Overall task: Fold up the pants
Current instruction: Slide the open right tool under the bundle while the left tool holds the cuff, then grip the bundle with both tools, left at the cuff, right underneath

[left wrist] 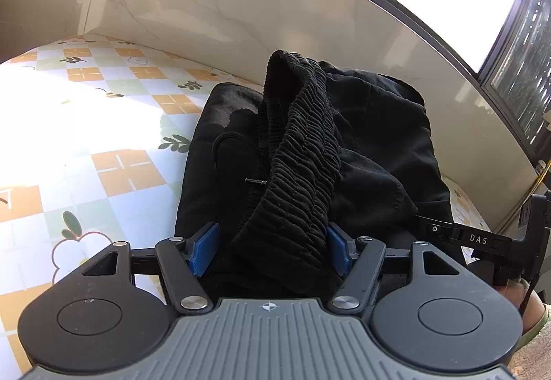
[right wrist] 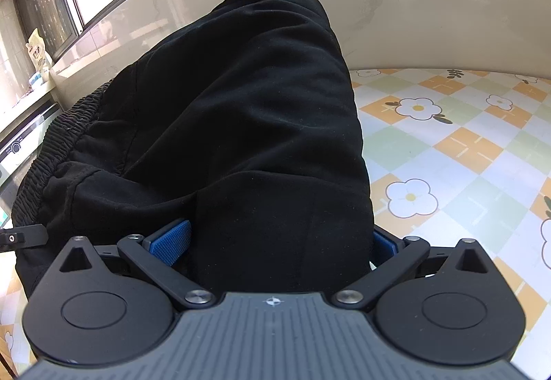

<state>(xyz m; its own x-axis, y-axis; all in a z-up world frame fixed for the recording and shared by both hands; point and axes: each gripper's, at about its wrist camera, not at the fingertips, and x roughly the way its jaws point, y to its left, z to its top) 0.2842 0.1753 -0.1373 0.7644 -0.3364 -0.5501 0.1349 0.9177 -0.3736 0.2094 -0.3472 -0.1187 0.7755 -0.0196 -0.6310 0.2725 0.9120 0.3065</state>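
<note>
Pants (right wrist: 241, 125): black, in a big soft pile — stretchy waist on the left.
Right tongs (right wrist: 275, 242): blue pads (right wrist: 170, 240) wide apart, cloth between them.
Worktop (right wrist: 465, 146): checked cover with white flowers.
Wall (right wrist: 413, 1): pale — shiny.

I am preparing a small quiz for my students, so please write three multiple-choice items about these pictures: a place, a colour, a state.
1. Where do the pants lie? A on the checked tablecloth by the wall; B on a chair; C on the floor.
2. What colour are the pads of the left tongs? A red; B blue; C yellow.
3. How are the right tongs? A shut and empty; B open, with black cloth between; C out of view.
Answers: A, the pants rest on the checks under the wall; B, both pads show blue; B, its pads stand wide apart.
</note>
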